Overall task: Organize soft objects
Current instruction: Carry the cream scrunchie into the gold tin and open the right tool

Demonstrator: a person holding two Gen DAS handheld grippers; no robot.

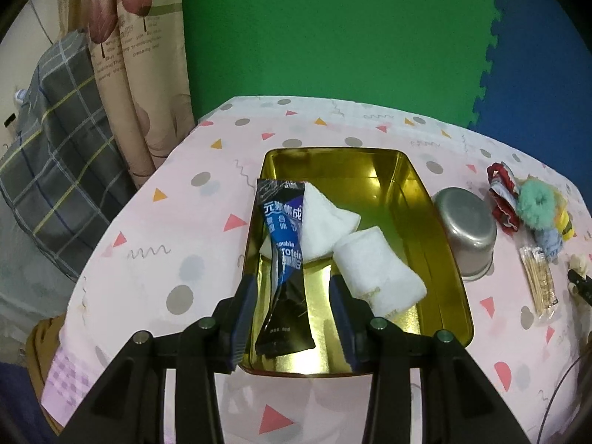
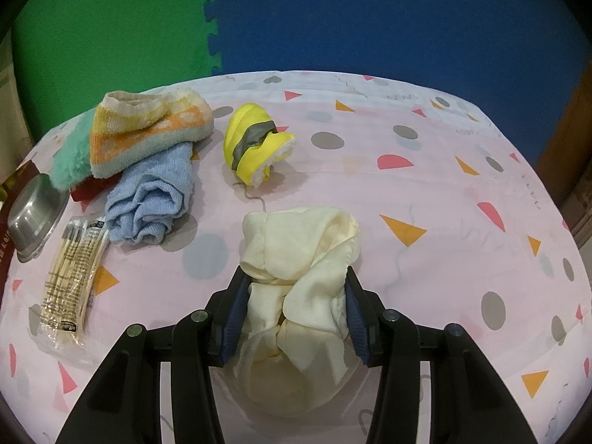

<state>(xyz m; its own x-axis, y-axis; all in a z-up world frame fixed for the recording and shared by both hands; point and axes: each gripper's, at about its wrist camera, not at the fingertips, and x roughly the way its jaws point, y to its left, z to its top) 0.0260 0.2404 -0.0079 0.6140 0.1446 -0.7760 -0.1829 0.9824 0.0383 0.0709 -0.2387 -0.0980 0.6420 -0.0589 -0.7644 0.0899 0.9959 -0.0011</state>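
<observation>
Right wrist view: right gripper down at the pink tablecloth, fingers closed in on both sides of a bunched cream cloth, pads pressing the folds at its waist, much of the bundle bulging out ahead and below. Left wrist view: left gripper hovering over the near end of the gold tin tray, fingers apart, a black and blue sachet lying between them untouched, one end propped on a white folded towel, a second white rolled towel just beside. Probably the pickup of the cream cloth, tray as the likely destination. For a clean lift: keep the squeeze firm at the gathered middle, rise straight before travelling, since loose tails could drag on the tablecloth or slip free. Worth checking that no fold is trapped under the fingers' lower edges. Carry path leftward passes the blue towel, the striped sock, the teal scrunchie, the packet of cotton swabs and the upturned steel bowl; height enough to clear them all. Yellow pouch well apart, no obstacle. Left gripper best drawn aside first, leaving free the bare gold floor at the tray's far end. Release low, so the cloth settles without spilling over the rim.
</observation>
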